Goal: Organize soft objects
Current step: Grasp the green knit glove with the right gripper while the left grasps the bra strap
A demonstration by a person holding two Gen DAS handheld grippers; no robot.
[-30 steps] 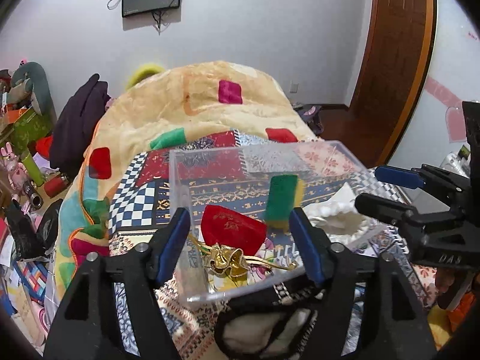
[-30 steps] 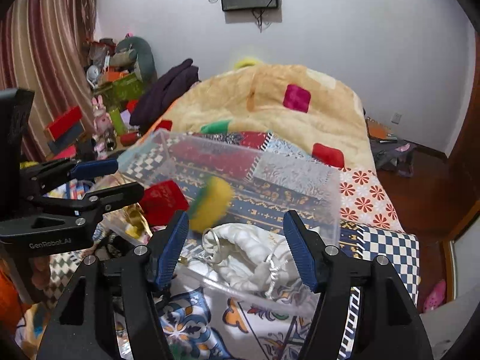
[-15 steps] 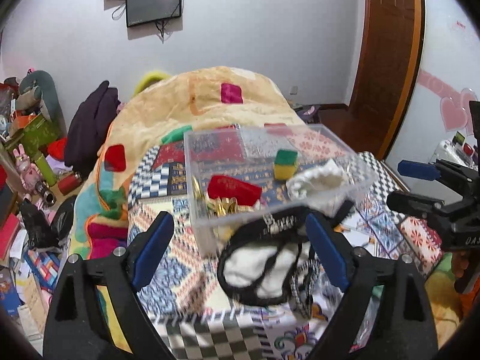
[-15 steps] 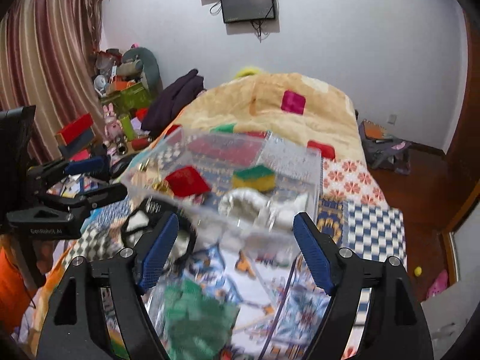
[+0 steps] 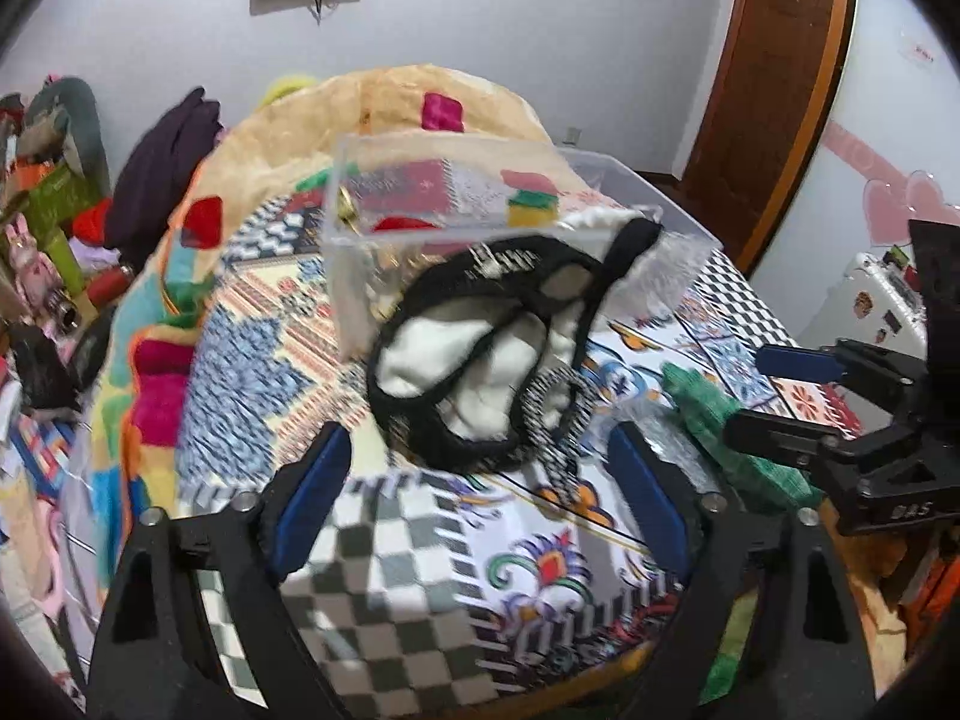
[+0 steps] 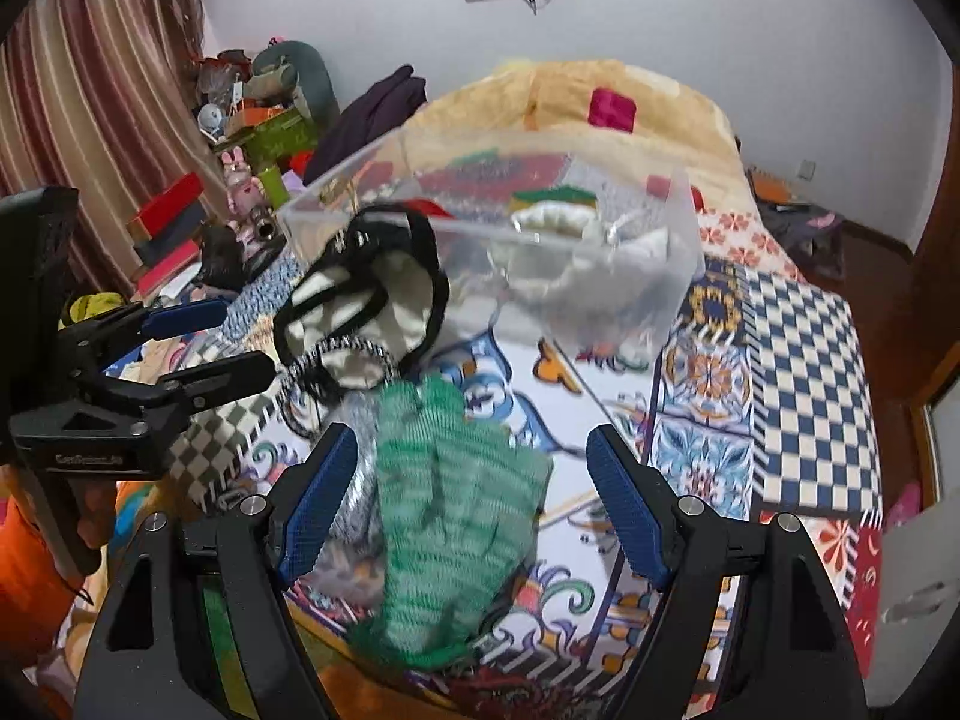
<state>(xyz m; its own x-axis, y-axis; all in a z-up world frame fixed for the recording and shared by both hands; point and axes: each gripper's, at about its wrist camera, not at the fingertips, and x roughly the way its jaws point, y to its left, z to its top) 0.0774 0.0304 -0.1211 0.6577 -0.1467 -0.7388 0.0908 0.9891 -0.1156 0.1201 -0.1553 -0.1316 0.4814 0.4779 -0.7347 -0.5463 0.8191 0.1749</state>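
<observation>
A clear plastic box (image 5: 360,204) (image 6: 678,276) sits on the patterned bedspread and holds a red pouch, a green-and-yellow sponge (image 5: 531,207) and a white drawstring bag (image 6: 576,222). A black-and-white fabric piece (image 5: 474,348) (image 6: 366,300) lies just in front of the box. Green knitted gloves (image 6: 456,498) (image 5: 720,426) lie nearer, between the right fingers. My left gripper (image 5: 480,498) is open and empty, short of the fabric piece. My right gripper (image 6: 474,504) is open, straddling the gloves without gripping them.
An orange quilt (image 5: 408,96) is heaped behind the box. Clutter of boxes and toys (image 6: 252,138) fills the floor at the left. A wooden door (image 5: 774,72) stands at the right. The bed's near edge (image 5: 540,684) is just below the grippers.
Both grippers have pulled back and up from the box. The black-and-white fabric piece and the green gloves have come into view in front of it.
</observation>
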